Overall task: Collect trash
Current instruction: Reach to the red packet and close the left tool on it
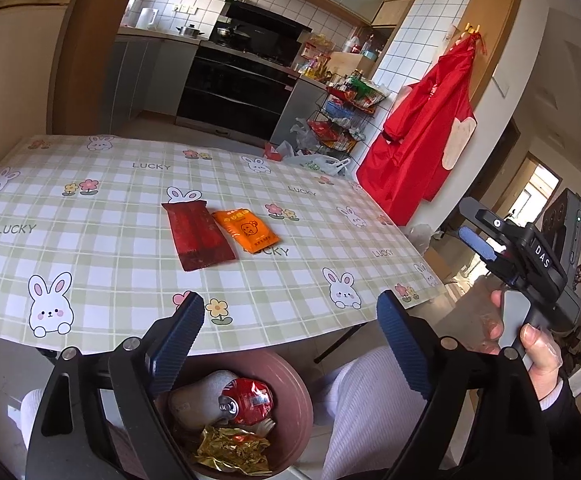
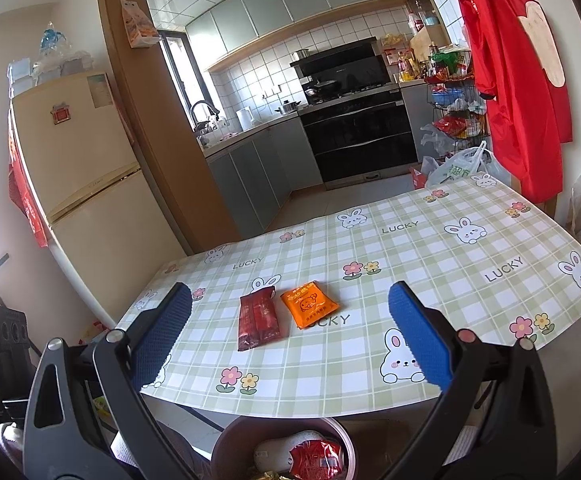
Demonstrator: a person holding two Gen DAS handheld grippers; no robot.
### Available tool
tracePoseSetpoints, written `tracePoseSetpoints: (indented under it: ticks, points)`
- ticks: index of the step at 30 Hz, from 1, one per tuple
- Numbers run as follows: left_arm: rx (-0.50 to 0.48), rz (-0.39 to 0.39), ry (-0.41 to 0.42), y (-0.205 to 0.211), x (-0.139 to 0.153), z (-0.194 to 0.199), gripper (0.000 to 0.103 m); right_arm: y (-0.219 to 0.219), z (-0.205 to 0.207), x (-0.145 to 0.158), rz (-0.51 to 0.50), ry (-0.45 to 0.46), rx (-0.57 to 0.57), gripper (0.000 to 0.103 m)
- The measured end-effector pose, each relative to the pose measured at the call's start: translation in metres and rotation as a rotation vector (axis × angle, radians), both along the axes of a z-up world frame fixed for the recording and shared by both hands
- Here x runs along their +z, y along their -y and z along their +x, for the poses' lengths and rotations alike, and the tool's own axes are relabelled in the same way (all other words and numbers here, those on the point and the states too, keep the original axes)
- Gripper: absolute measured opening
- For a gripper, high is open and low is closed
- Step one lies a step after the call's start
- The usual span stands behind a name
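Both hand-held grippers spread wide and empty, left hand-held gripper, right hand-held gripper, gold wrapper clear only in left view

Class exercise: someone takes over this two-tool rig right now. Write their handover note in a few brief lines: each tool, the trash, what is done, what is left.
Left tool: open, empty, above the bin.
Right tool: open, empty, facing the table.
Bin, below the table's near edge: holds a crushed red can and gold foil wrapper.
On the table: dark red packet and orange packet, side by side mid-table.
Done: the can and foil are binned.
Left: both packets.
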State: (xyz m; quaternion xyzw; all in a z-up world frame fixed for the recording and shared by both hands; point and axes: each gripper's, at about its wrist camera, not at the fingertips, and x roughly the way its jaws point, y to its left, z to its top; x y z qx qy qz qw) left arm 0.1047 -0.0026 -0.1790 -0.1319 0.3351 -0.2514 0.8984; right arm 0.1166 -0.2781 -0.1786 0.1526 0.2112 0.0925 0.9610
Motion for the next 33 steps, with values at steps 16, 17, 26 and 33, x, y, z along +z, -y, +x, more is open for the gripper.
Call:
tracePoseSetpoints:
  ticks: [16,17,26,33]
  points:
    - [0.103,0.019,-0.136,-0.002,-0.041,0.063,0.086,0.011,0.024,-0.04,-0.004,-0.089,-0.031,0.097]
    - [0.114,0.021,-0.141,0.0,-0.045,0.073,0.086,0.013,0.028,-0.047,-0.003,-0.103,-0.035,0.097]
    - [0.202,0.064,-0.264,0.025,-0.092,0.194,0.086,0.04,0.064,-0.096,0.04,-0.215,-0.082,0.097]
    - [0.252,0.188,-0.334,0.048,-0.125,0.252,0.086,0.06,0.083,-0.119,0.038,-0.268,-0.129,0.097]
